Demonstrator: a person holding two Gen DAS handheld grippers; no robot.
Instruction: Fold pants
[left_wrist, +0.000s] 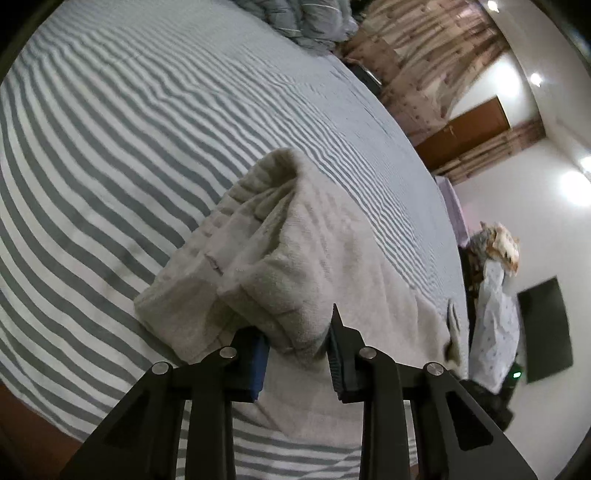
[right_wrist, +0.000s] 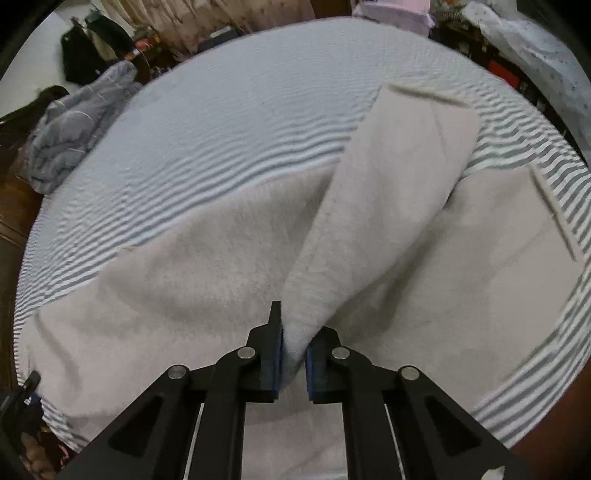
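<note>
**A:** Left gripper (left_wrist: 297, 345) is clamped on a thick bunched wad of the pale grey fleece pants (left_wrist: 280, 258), at the ribbed waistband end. Right gripper (right_wrist: 294, 360) is pinched nearly closed on a thin fold partway down, cloth peaking up from its jaws.

**B:** Where's the rest?

**A:** Spread across the grey-and-white striped bed sheet (left_wrist: 110, 147). In the right view both legs run away towards the far edge of the bed, cuffs (right_wrist: 432, 99) apart.

**B:** Risks?

**A:** Right pinch looks shallow, maybe only one layer. My guess: pull hard and it slips, or only the top layer lifts and the fold goes skewed. The left wad is lumpy, so the waistband could land creased. Legs aren't aligned either, so any fold now bakes that in.

**B:** Pose?

**A:** Both pitched downward, right steeper. Left comes in at a slant over the near bed edge. Some blur in the right view.
</note>
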